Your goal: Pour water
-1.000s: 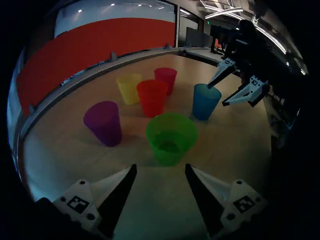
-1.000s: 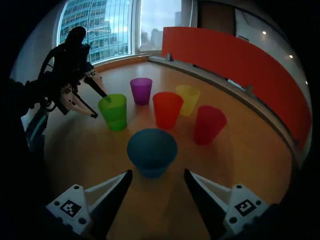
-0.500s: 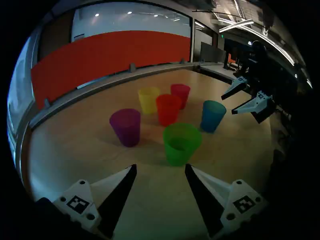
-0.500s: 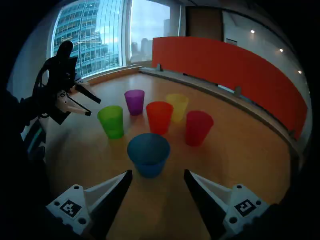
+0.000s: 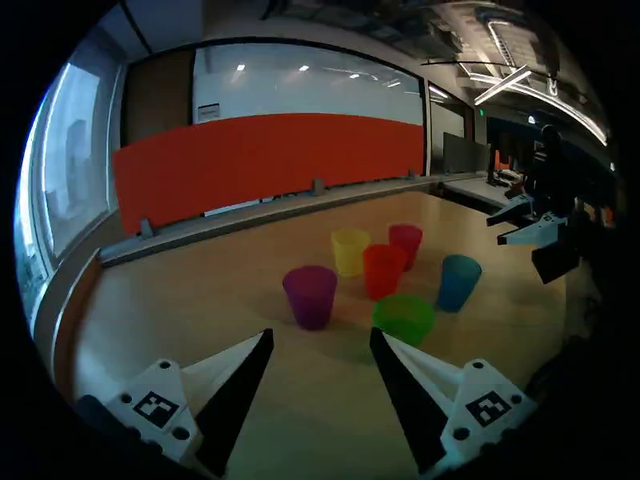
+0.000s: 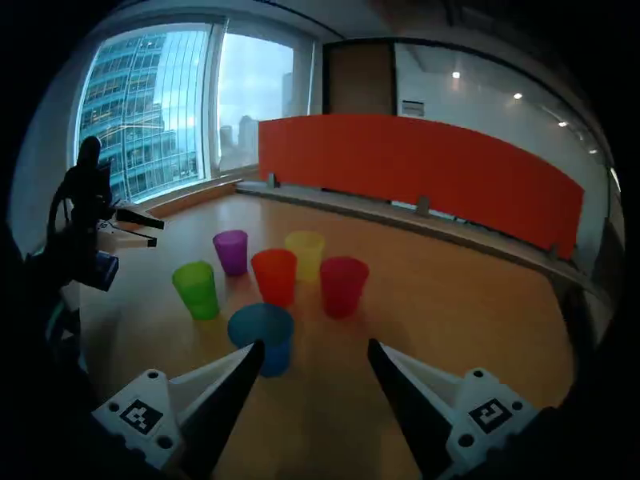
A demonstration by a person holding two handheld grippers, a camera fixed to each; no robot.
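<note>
Blue plastic cup [image 6: 268,326] looks light, thin-walled, slippery; pinch mid-wall gently; left gripper [image 5: 321,332] and right gripper [image 6: 315,344] both spread, empty

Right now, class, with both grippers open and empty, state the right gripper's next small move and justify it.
Probably ease the right gripper forward and slightly left towards the blue cup: the gripper is open and empty, and that cup stands nearest, upright, off-centre beside its left finger.

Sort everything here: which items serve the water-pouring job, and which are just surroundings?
For the job: green cup, blue cup, purple cup, orange cup, yellow cup, red cup, left gripper, right gripper, both open.
Surroundings: table, orange-red partition, window.
</note>
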